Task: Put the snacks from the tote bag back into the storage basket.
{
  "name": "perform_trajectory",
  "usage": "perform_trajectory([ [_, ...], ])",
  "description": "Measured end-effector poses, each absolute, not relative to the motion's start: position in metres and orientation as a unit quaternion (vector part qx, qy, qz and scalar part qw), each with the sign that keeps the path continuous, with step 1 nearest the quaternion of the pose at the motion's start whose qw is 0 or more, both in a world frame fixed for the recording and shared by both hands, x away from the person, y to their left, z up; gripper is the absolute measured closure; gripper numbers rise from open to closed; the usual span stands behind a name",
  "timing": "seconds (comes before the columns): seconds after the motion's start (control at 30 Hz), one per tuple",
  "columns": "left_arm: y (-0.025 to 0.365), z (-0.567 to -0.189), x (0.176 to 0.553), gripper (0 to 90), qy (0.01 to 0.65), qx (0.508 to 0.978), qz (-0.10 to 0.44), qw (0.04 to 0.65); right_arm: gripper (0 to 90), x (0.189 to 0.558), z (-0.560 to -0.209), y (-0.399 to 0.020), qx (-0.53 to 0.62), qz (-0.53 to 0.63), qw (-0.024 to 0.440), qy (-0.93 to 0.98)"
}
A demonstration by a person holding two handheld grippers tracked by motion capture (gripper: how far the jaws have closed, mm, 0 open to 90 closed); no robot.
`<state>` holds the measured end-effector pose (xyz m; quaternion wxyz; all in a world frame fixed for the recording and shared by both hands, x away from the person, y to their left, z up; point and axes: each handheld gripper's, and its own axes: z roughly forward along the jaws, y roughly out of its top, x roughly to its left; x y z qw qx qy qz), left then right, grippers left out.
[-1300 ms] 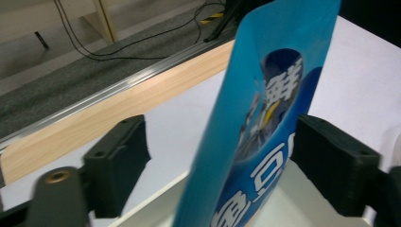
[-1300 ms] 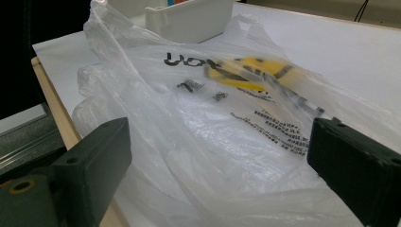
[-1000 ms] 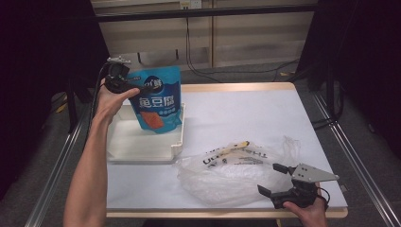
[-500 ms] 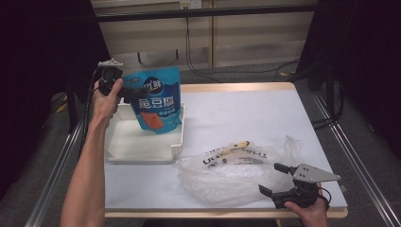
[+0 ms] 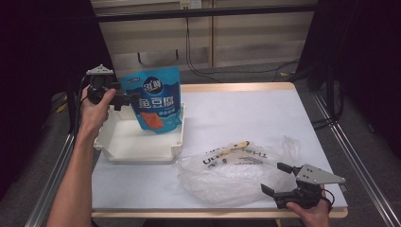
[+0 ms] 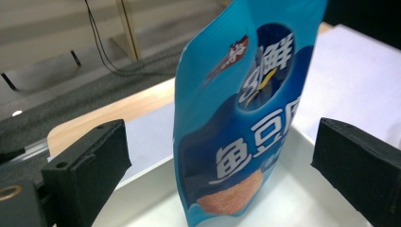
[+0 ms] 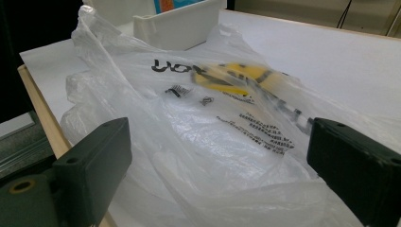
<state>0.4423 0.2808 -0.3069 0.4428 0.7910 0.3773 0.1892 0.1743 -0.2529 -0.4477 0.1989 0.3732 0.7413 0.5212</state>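
We held the left gripper (image 5: 122, 100) at the far left of the table (image 5: 246, 113), above the far left corner of the white tray (image 5: 137, 146). Its jaws stood wide apart, and in the left gripper view the blue snack pouch (image 6: 241, 118) stood between them, touching neither. In the high view the pouch (image 5: 156, 104) stood upright in the far part of the tray, leaning a little, its bottom edge resting on the tray floor near the far right wall. Its front showed white characters and an orange picture low down.

We held the right gripper (image 5: 280, 179) at the near right of the table, close to the near edge, with its grey three-cornered plate on top. Its jaws also stood wide apart, holding nothing. They pointed left toward the clear plastic bag (image 5: 227, 172), which lay crumpled on the table between the tray and that gripper. In the right gripper view the bag (image 7: 203, 142) lay just ahead of the open jaws and spread between them; we could not tell whether it touched either one. Black print ran across the bag, and a yellow patch (image 7: 231, 75) showed on it, too blurred for us to make out. The near right corner of the tray (image 7: 179, 23) stood just beyond the bag.
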Motion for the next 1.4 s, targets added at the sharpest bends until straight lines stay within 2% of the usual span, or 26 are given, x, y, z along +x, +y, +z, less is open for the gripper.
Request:
perform_trajectory([
  [0.37, 0.297, -0.306, 0.392, 4.2, 0.337, 0.786, 0.202, 0.477, 8.4, 0.168, -0.438, -0.252, 0.372, 0.529, 0.218, 0.731],
  [0.47, 0.300, -0.313, 0.380, 4.2, 0.343, 0.774, 0.220, 0.485, 7.9, 0.169, -0.436, -0.252, 0.367, 0.530, 0.226, 0.730],
  [0.63, 0.299, -0.325, 0.360, 4.1, 0.330, 0.771, 0.217, 0.500, 4.8, 0.170, -0.431, -0.252, 0.366, 0.540, 0.238, 0.719],
  [0.83, 0.294, -0.341, 0.332, 4.1, 0.318, 0.784, 0.219, 0.486, 4.2, 0.170, -0.433, -0.255, 0.374, 0.539, 0.237, 0.716],
  [0.9, 0.295, -0.347, 0.324, 4.1, 0.321, 0.780, 0.216, 0.491, 4.2, 0.170, -0.433, -0.256, 0.377, 0.541, 0.236, 0.713],
  [1.03, 0.299, -0.363, 0.304, 4.3, 0.360, 0.754, 0.259, 0.485, 4.6, 0.169, -0.434, -0.257, 0.380, 0.540, 0.238, 0.713],
  [1.13, 0.305, -0.378, 0.289, 4.7, 0.373, 0.734, 0.253, 0.508, 4.7, 0.168, -0.433, -0.258, 0.382, 0.541, 0.241, 0.710],
  [1.4, 0.302, -0.394, 0.266, 4.2, 0.376, 0.735, 0.252, 0.505, 4.9, 0.167, -0.434, -0.260, 0.389, 0.539, 0.240, 0.708],
])
